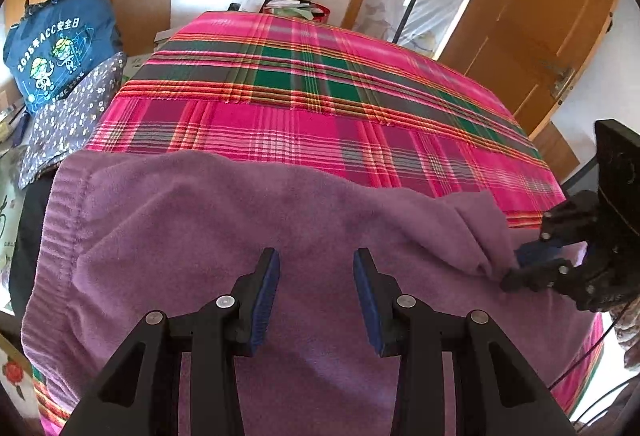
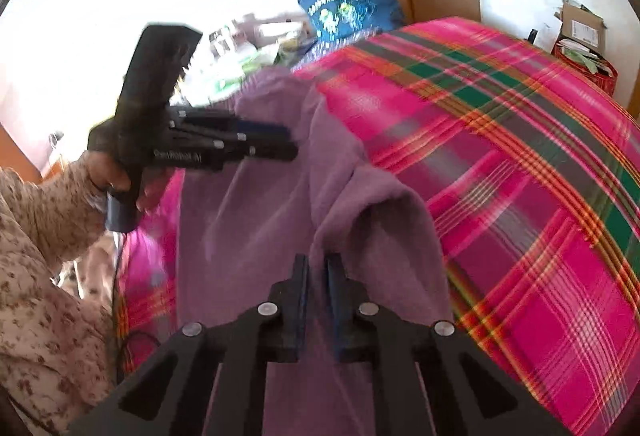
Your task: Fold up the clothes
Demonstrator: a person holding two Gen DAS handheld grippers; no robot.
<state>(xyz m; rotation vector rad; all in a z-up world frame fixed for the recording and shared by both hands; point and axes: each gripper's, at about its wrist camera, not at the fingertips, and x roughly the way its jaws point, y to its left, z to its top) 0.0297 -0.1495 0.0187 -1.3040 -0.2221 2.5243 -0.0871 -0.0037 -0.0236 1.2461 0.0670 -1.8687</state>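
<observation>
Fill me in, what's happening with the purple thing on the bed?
A person is folding a purple fleece garment that lies on a pink plaid bedspread, with a handheld gripper in each hand. The right gripper has its jaws nearly closed on a raised fold of the fleece at the garment's right edge. The left gripper hovers over the middle of the garment with its jaws open, gripping nothing. The garment is bunched, not yet neatly folded.
</observation>
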